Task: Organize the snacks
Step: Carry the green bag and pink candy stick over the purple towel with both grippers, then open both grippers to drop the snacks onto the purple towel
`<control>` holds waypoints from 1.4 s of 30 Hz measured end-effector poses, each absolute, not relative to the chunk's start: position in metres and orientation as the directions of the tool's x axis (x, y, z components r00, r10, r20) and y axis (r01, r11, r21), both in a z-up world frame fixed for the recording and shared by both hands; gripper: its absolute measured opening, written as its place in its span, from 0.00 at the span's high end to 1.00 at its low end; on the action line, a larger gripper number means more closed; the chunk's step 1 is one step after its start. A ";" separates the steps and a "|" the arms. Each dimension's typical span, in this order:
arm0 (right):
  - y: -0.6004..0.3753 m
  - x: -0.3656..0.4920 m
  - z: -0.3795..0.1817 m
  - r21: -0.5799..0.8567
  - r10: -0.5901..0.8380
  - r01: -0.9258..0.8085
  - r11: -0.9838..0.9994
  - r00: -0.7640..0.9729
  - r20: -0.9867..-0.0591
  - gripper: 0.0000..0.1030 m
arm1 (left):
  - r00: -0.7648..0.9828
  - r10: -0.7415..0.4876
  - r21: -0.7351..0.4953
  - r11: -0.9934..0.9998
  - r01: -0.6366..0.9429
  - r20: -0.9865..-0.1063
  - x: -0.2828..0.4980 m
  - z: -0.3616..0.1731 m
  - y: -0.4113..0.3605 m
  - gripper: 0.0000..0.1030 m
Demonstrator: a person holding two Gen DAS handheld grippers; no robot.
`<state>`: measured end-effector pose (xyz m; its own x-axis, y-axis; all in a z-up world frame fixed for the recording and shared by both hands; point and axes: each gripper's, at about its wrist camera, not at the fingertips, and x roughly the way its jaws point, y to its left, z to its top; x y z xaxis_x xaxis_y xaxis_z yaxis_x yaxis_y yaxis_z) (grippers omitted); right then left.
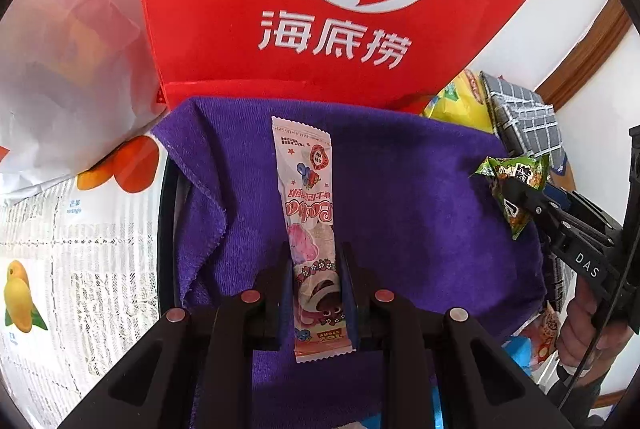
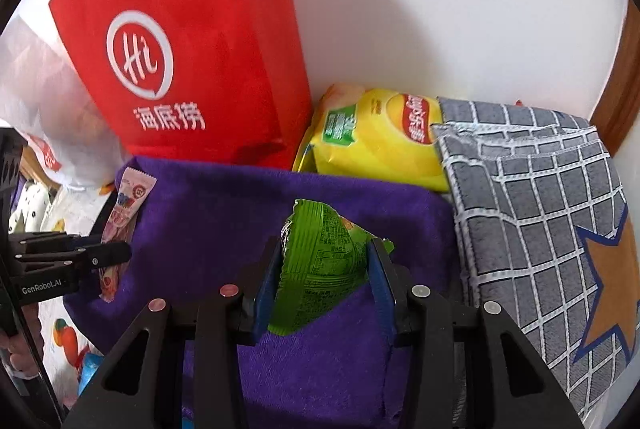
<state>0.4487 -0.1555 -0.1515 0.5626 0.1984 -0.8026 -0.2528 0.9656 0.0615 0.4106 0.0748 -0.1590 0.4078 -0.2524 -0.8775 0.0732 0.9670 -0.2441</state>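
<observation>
My left gripper (image 1: pixel 316 261) is shut on a long pink snack stick packet (image 1: pixel 308 205) and holds it above a purple towel (image 1: pixel 420 189). My right gripper (image 2: pixel 326 257) is shut on a small green snack packet (image 2: pixel 316 261) above the same purple towel (image 2: pixel 224 213). The right gripper with the green packet (image 1: pixel 514 189) shows at the right of the left wrist view. The left gripper with the pink packet (image 2: pixel 124 221) shows at the left of the right wrist view.
A red Haidilao bag (image 1: pixel 320 9) stands behind the towel, also in the right wrist view (image 2: pixel 192 45). A yellow chips bag (image 2: pixel 376 137) and a grey checked cloth (image 2: pixel 540 213) lie at the right. A white plastic bag (image 1: pixel 64 61) and a fruit-print tablecloth (image 1: pixel 80 249) are at the left.
</observation>
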 end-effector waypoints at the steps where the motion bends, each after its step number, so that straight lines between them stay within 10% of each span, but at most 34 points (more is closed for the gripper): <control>1: -0.155 0.450 -0.153 0.060 0.197 -0.255 0.965 0.556 -0.807 0.59 | 0.404 -0.253 -0.244 0.967 0.074 -0.879 0.411 -0.160 0.075 0.80; 32: -0.155 0.459 -0.170 0.030 0.158 -0.248 0.968 0.518 -0.841 0.57 | 0.327 -0.221 -0.205 0.975 0.082 -0.919 0.421 -0.180 0.058 0.79; 38: -0.158 0.448 -0.148 0.029 0.161 -0.243 0.970 0.547 -0.822 0.44 | 0.344 -0.176 -0.145 0.983 0.112 -0.923 0.417 -0.168 0.052 0.43; 42: -0.155 0.436 -0.127 0.013 0.149 -0.224 0.975 0.602 -0.784 0.30 | 0.389 -0.155 -0.108 0.984 0.140 -0.908 0.408 -0.146 0.045 0.39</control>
